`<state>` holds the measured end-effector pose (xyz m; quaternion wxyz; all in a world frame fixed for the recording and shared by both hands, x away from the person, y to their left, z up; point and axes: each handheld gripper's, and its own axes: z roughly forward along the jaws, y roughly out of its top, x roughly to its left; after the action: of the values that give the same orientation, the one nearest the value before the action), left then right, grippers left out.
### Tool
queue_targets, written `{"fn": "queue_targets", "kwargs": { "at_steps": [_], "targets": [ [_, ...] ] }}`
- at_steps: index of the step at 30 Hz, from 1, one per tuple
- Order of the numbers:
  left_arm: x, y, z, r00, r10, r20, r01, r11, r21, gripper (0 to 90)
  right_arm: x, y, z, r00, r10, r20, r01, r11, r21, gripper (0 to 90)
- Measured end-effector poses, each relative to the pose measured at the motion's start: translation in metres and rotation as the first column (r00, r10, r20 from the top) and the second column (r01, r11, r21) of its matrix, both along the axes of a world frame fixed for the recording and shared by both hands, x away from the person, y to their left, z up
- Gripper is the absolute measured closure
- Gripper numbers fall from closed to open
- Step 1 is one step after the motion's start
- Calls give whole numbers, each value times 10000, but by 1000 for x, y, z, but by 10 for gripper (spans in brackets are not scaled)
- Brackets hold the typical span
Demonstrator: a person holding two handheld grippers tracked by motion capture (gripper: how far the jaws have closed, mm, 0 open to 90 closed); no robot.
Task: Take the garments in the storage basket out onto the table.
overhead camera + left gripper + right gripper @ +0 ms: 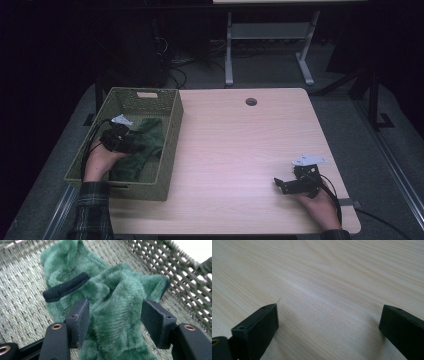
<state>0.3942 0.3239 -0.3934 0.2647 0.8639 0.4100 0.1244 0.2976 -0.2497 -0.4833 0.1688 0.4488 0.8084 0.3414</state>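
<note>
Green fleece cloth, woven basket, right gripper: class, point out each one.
green fleece cloth (117,315), left gripper view, its furry middle fold.
woven basket (171,145), high view, its right-hand wall.
right gripper (278,183), high view, midway between its fingers.

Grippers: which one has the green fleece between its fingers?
The left gripper, down in the woven basket astride the green fleece. The right gripper is over bare table.

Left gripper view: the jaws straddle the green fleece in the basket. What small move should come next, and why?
Probably close the left gripper a little further on the green fleece. A raised fold already sits between the jaws, but the right pad stands clear of it, so nothing is gripped yet for lifting it out of the basket.
</note>
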Motion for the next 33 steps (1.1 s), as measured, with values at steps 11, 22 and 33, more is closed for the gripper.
{"fn": "queue_targets", "kwargs": {
  "at_steps": [11,22,33],
  "targets": [
    [2,-3,-12,9981,-262,-552,287,9986,453,548,0,0,0,10000,4,1,-4,10000,-2,21],
    [3,0,-8,9896,-178,-1428,178,9998,-12,867,0,0,0,10000,10,5,-10,10000,-5,20],
    [-7,11,22,9968,427,-669,-562,9747,-2161,874,0,0,0,10000,4,2,-4,10000,-3,21]
  ]
}}
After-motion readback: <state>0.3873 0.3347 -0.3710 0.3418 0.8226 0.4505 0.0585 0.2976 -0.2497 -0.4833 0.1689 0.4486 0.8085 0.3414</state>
